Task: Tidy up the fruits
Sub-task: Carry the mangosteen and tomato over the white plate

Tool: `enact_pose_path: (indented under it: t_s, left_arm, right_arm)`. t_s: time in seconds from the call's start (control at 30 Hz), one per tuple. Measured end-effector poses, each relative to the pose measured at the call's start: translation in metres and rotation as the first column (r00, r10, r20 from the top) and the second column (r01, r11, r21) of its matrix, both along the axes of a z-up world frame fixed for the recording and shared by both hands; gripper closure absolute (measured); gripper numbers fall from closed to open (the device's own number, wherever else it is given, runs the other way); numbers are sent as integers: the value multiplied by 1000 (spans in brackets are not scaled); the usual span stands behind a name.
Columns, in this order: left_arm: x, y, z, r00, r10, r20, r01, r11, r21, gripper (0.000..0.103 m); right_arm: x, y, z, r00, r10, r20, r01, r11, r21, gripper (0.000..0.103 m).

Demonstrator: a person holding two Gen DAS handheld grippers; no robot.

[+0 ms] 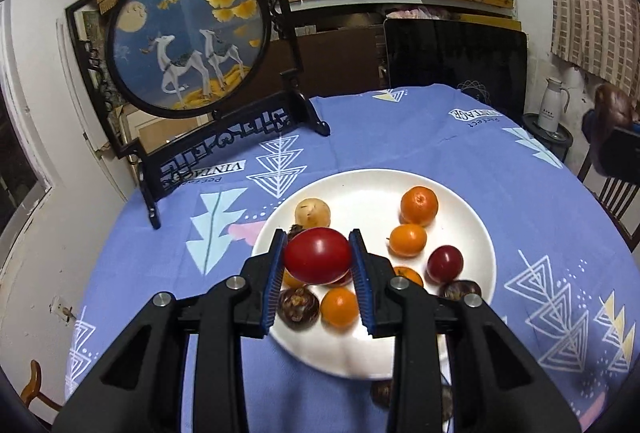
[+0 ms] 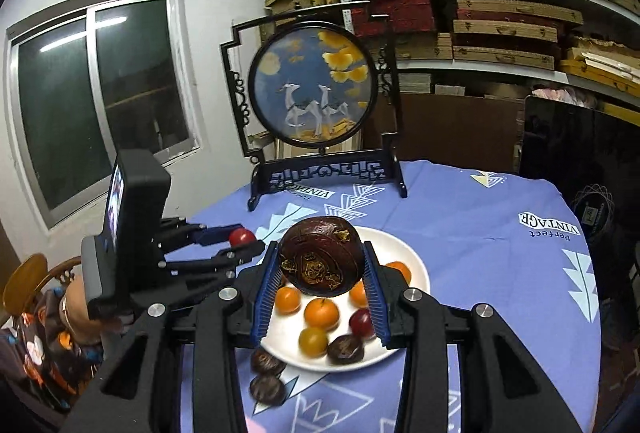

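Note:
A white plate [image 1: 472,229] on the blue tablecloth holds several small oranges [image 1: 419,205], a red tomato [image 1: 445,264], brown water chestnuts [image 1: 298,308] and a tan fruit [image 1: 313,213]. My left gripper [image 1: 318,257] is shut on a red tomato [image 1: 318,255] and holds it above the plate's near left part; it also shows in the right wrist view [image 2: 242,239]. My right gripper [image 2: 322,265] is shut on a dark brown water chestnut [image 2: 322,255], held above the plate [image 2: 416,261].
Two brown water chestnuts [image 2: 267,375] lie on the cloth just off the plate's near edge. A black framed round deer screen [image 1: 188,37] stands at the table's far left. A black panel [image 1: 456,57] leans behind the table. Chairs stand around it.

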State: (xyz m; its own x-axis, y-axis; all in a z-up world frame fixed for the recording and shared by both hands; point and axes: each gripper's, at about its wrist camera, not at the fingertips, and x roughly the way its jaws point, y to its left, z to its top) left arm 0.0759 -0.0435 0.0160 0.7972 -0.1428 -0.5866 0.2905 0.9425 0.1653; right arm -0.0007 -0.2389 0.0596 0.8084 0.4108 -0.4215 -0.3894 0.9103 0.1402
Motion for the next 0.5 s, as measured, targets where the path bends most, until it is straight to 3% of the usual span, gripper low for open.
enact_pose_path:
  t_s: [0.5]
  left_arm:
    - [67, -16, -33, 998, 28, -56, -29, 999, -14, 72]
  right_arm:
    - [88, 16, -47, 996, -8, -87, 12, 999, 42, 63]
